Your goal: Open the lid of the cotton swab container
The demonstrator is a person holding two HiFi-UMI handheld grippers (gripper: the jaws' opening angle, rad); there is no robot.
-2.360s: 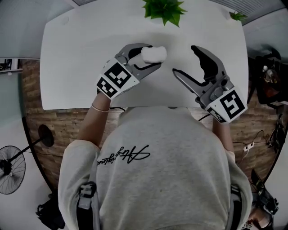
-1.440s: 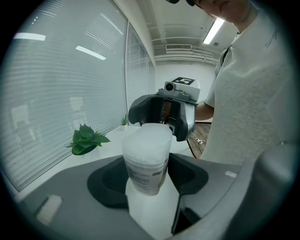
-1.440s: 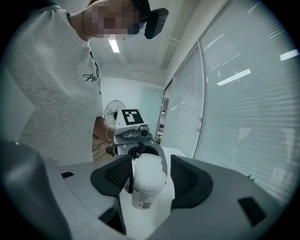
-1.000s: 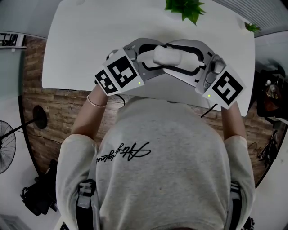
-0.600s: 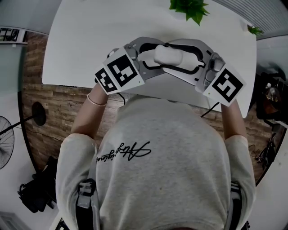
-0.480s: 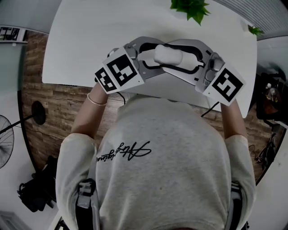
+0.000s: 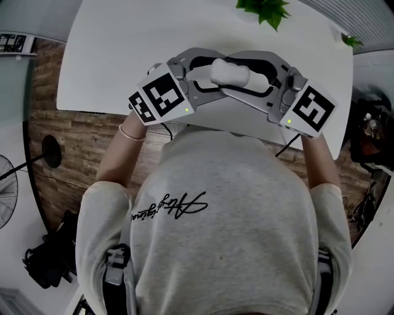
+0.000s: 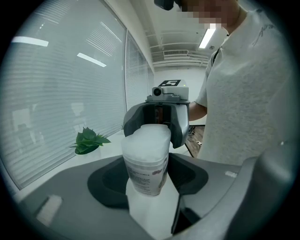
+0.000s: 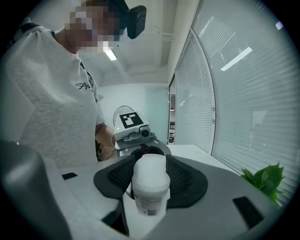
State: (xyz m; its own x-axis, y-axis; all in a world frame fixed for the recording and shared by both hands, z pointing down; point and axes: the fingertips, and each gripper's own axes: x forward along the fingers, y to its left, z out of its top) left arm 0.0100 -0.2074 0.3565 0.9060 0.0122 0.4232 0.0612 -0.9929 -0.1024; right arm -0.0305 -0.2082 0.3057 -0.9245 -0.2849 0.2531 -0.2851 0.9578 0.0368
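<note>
The cotton swab container (image 7: 231, 72) is caught between both sets of jaws, over the white worktop (image 7: 117, 55) close to its near edge.

What changed: a couple of seconds back only my left gripper (image 7: 209, 75) had it. The right gripper (image 7: 251, 75) hung off to the side, jaws wide, nothing in them. Now the right one has come in from the opposite side. Its jaws have just been closing with the container between them, and in the right gripper view the pads sit against both sides of the wider upper part. The left jaws are unchanged, about half-wide, clamped on the labelled body lower down.

For the task: the body is braced and the lid (image 8: 146, 137) is gripped, so I read this as set up for the pull or twist. The lid is not off yet, and no gap shows under it.

Contents: the walls are frosted white, so swabs are probably inside, but I can't actually see any.

A green plant (image 7: 261, 9) sits at the worktop's far edge.
</note>
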